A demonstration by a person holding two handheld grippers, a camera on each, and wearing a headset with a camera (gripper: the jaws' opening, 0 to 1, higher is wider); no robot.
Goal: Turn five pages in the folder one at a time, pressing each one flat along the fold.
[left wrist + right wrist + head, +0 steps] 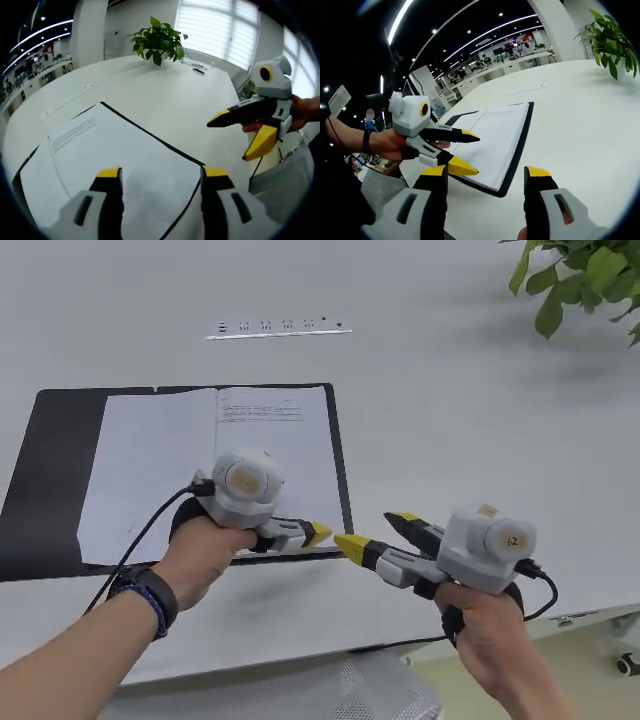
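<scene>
- The folder [60,490] is laid open on the white table [450,390], black cover down, with its near edge close to the table's front edge
- The left gripper [312,535] is held low over the near outer corner of the right page [290,440]; that is judged to be where a single sheet is most easily picked up
- In the left gripper view its jaws are seen spread wide, with nothing between them and the page corner and black cover rim lying below the gap
- The right gripper [375,532] is kept just beside the folder's outer edge, over bare table, jaws parted and nothing held; it is probably kept there ready to help separate or steady the sheet
- The two grippers are pointed toward each other, near but apart
- The fold [215,440] is left uncovered, so room is open for pressing along it once a page is carried over onto the left stack [150,470]
- Whether either jaw touches the paper cannot be told, nor how many pages are already turned
- Open table lies to the right and beyond; the socket strip [278,328] and the plant [590,280] are well apart from the page's sweep
</scene>
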